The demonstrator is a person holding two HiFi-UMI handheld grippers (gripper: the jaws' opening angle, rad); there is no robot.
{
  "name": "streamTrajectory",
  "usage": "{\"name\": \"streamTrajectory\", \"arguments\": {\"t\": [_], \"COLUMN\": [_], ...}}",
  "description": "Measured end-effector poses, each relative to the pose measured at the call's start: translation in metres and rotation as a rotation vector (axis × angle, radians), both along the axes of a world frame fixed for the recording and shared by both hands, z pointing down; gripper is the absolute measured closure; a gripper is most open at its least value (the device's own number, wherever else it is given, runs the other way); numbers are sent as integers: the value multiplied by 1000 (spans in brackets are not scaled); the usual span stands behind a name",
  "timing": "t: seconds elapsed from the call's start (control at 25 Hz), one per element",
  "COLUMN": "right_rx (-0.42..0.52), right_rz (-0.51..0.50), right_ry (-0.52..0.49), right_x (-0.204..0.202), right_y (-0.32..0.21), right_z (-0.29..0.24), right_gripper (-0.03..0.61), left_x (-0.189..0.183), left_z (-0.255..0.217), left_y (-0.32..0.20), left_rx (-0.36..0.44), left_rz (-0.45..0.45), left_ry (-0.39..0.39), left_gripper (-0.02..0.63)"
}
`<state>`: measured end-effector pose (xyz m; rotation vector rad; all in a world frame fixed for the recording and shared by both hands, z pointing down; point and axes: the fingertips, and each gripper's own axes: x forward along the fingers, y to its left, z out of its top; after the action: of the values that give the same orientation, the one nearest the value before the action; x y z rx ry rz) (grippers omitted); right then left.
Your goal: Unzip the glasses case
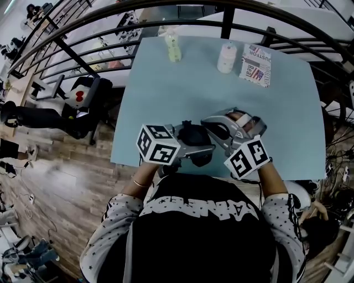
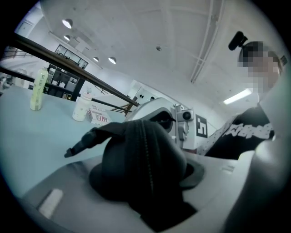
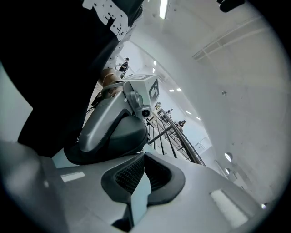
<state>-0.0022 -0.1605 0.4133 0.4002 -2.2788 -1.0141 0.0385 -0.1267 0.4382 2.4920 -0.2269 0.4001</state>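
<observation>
Left gripper view: the left gripper clamps the black glasses case, its zip seemingly still closed, at the table's 6 o'clock edge. The right gripper is pinched shut with nothing visible between its jaws, so the unzipping is still to do.

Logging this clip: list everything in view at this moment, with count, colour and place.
table: one, light blue, centre of the head view
glasses case: one, black, zipper showing, by the table's near edge
bottle: one, pale yellow-green, upright at the table's far side
container: one, white, upright, right of the bottle
printed packet: one, white with red and blue print, right of the container
railing: one, black bars, curving beyond the table
left hand-held gripper: one, grey, shut on the glasses case
right hand-held gripper: one, grey, jaws together, nothing seen between them
marker cubes: two, black-and-white, one per gripper
person's top: one, black, patterned sleeves, bottom of the head view
</observation>
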Motion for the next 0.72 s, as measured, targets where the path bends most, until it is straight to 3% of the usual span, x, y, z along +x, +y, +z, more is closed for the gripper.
{"name": "streamTrajectory", "arguments": {"t": [0.52,0.72], "right_rx": [64,106], "right_rz": [-2,-11], "right_ry": [68,119], "right_x": [5,5], "right_y": [0,-1], "right_z": [3,5], "right_gripper": [568,568], "left_x": [8,9], "left_z": [11,23], "left_y": [5,6], "left_rx": [5,40], "left_rz": [82,121], "left_ry": [-76,-156], "left_gripper": [614,614]}}
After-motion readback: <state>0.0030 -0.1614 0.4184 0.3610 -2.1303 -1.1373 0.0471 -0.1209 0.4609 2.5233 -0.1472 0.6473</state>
